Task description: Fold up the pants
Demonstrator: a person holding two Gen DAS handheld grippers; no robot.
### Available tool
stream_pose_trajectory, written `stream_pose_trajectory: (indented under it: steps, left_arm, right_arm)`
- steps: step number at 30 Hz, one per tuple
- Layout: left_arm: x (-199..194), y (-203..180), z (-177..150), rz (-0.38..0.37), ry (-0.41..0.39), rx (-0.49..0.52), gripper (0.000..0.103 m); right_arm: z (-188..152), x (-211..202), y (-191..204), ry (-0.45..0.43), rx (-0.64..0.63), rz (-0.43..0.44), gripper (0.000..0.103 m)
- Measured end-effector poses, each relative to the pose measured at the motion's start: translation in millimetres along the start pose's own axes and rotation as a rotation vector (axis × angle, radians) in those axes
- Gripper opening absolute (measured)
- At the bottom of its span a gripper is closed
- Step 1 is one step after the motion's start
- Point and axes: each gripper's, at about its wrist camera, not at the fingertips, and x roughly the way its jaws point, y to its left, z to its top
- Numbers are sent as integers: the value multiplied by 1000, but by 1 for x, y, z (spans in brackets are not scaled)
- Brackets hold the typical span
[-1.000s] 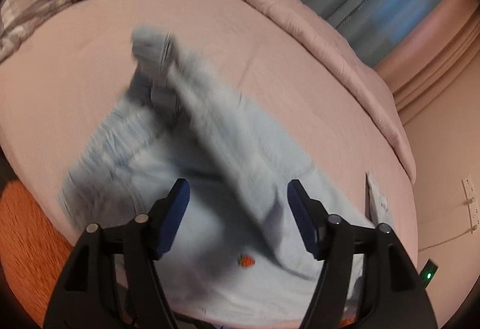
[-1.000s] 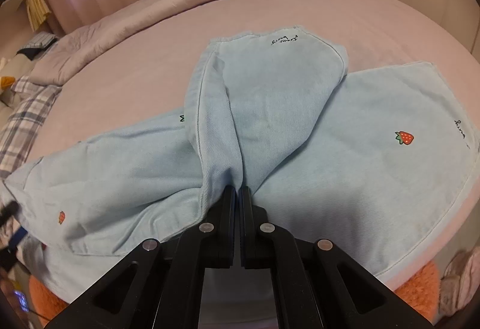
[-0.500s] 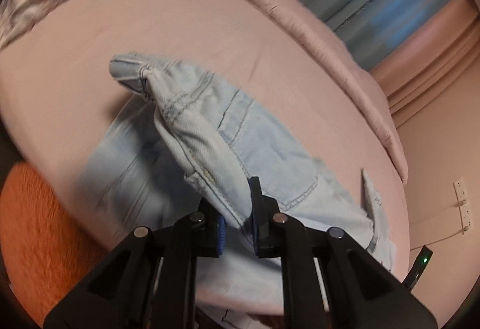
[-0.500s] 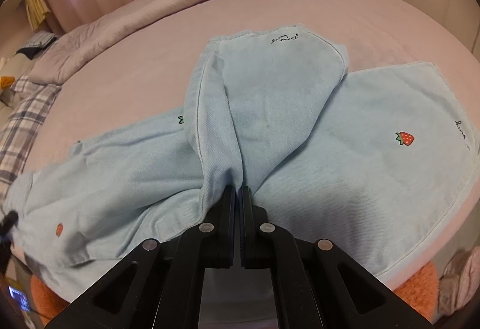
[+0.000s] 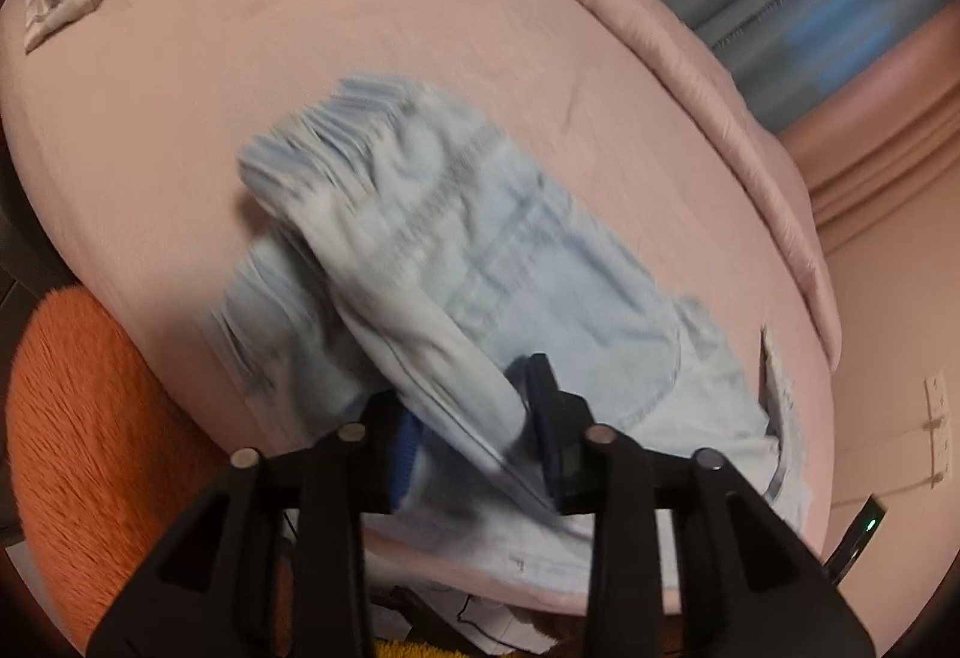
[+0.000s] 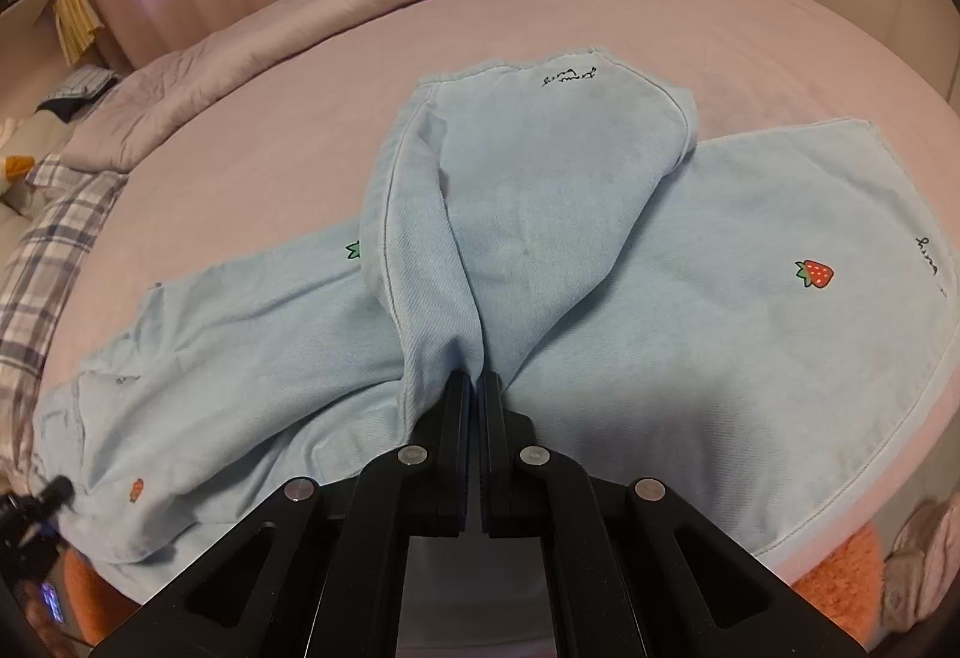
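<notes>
both grippers' fingers [image 6: 462, 406] on pale blue pants [image 6: 540, 214]

Two short lines of dark cursive embroidery are seen on the pants [image 6: 540, 214] in the right wrist view: one near the far hem of the folded-over leg [image 6: 567, 76], one at the right edge of the right leg [image 6: 930, 253]. Neither can be read with certainty. No legible text is found in the left wrist view.
</notes>
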Motion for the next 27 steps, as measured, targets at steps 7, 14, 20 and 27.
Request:
stream_pose_trajectory:
  steps: [7, 14, 20, 27]
  left_arm:
    - [-3, 28, 14, 33, -49, -55, 16]
    - [9, 34, 11, 30, -19, -13, 16]
    - [11, 44, 11, -11, 1, -40, 17]
    - [12, 52, 14, -46, 9, -37, 17]
  right_arm:
    - [-1, 0, 2, -1, -5, -8, 0]
    - [-1, -1, 5, 1, -4, -20, 0]
    - [2, 0, 8, 7, 5, -25, 0]
    - [8, -3, 5, 32, 21, -37, 0]
